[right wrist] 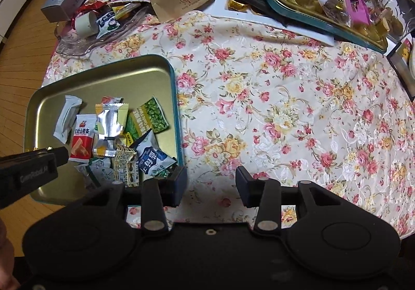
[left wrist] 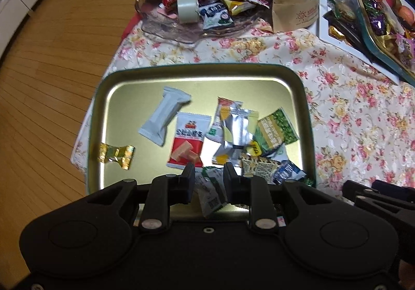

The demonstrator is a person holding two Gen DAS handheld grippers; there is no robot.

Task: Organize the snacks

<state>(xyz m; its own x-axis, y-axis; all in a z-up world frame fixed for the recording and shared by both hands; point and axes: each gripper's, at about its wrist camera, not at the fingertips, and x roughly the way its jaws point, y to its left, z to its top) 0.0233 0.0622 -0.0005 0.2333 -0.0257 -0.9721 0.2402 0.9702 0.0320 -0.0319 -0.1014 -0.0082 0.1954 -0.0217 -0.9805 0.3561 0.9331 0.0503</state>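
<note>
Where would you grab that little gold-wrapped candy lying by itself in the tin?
Probably across its pinched middle. The gold-wrapped candy lies flat near the tin's left wall, its twisted ends fanning out left and right, so the narrow waist suits the pads best. Coming straight down from above seems safest, since the wall blocks a sideways approach and no other packet crowds it.

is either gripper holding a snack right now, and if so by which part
Neither holds anything. The left gripper hangs open over the packets in the tin tray; the right gripper is open over bare floral tablecloth.

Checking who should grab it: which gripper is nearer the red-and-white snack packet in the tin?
Left. The left gripper hovers just beside the red-and-white packet; the right gripper hangs outside the tin.
</note>
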